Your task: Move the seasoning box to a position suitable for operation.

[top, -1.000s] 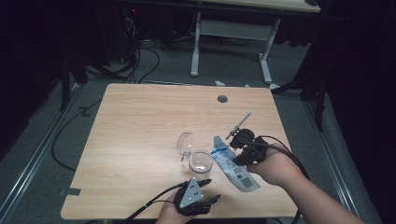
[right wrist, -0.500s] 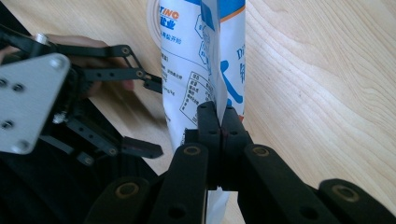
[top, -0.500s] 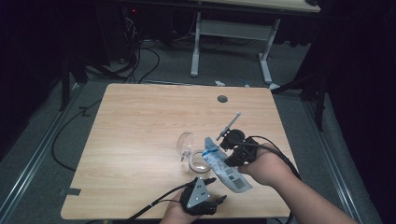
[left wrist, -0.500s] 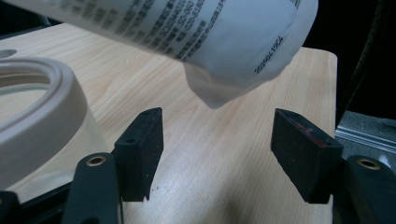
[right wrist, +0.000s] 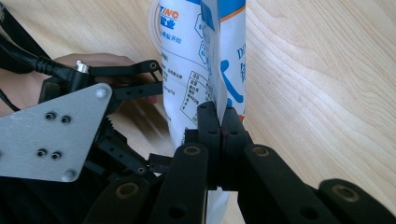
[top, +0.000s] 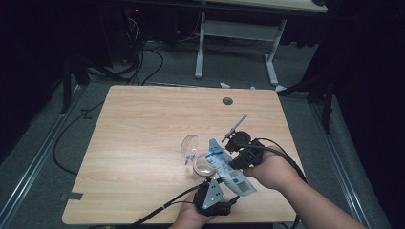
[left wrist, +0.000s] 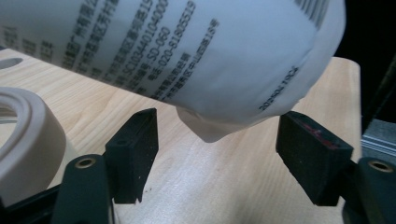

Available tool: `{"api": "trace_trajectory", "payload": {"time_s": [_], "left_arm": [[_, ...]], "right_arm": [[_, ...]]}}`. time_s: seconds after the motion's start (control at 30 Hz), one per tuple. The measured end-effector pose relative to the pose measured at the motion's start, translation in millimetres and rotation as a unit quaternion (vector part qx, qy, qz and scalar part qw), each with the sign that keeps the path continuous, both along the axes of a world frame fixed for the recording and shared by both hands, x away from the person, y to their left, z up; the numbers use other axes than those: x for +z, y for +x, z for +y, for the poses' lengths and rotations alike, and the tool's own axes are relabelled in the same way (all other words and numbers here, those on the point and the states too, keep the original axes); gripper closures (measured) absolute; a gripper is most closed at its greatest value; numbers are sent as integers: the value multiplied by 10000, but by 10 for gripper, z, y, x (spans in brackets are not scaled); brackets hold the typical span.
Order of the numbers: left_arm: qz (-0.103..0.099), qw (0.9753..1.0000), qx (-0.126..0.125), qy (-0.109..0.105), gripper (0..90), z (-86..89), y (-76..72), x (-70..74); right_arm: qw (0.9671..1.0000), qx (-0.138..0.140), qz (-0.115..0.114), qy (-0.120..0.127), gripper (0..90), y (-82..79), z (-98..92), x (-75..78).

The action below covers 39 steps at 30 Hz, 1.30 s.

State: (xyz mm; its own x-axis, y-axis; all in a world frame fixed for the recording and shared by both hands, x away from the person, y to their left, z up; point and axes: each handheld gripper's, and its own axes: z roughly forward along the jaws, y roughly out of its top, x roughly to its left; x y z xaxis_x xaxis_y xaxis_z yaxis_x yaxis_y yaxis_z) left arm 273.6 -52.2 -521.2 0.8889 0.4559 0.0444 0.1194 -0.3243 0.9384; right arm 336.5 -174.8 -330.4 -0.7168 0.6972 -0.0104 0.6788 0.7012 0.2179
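A white and blue printed pouch (top: 230, 171) hangs tilted over the near right part of the wooden table (top: 143, 143). My right gripper (top: 229, 160) is shut on the pouch's side seam (right wrist: 219, 100). In the left gripper view, my left gripper (left wrist: 217, 151) is open, its jaws on either side of the pouch's lower corner (left wrist: 210, 126) without touching it. In the high view, the left gripper (top: 228, 202) sits at the table's near edge under the pouch.
A pale round container (top: 203, 165) stands just left of the pouch, and its rim (left wrist: 23, 135) is close to my left jaw. A clear domed lid (top: 190, 147) lies beside it. A thin grey stick (top: 235, 126) lies behind the right gripper. A cable hole (top: 228, 101) is at the far side.
My right gripper has carried the pouch left and toward the near edge. The left gripper has shifted right until its open jaws sit around the pouch's bottom corner.
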Motion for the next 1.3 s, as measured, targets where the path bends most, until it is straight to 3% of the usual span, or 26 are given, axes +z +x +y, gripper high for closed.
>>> {"api": "trace_trajectory", "payload": {"time_s": [0.3, 0.63, 0.67, 1.0, 1.3], "left_arm": [[32, 10000, 53, 4, 318, -45, 7, 40], [-37, 9998, 175, 18, 505, -16, -55, 103], [-22, 9999, 159, 18, 554, -12, -57, 108], [-71, 9996, 264, 18, 602, 11, -118, 157], [100, 9998, 174, 23, 623, 32, -161, 153]], "right_arm": [[10000, 15, -3, 54, 900, -16, 20, 23], [10000, 11, -31, 76, 900, -36, 27, 57], [10000, 15, -25, 63, 900, -38, 26, 59], [10000, 49, -76, 34, 900, -62, 41, 94], [10000, 75, -38, 9, 900, -54, 74, 51]]}}
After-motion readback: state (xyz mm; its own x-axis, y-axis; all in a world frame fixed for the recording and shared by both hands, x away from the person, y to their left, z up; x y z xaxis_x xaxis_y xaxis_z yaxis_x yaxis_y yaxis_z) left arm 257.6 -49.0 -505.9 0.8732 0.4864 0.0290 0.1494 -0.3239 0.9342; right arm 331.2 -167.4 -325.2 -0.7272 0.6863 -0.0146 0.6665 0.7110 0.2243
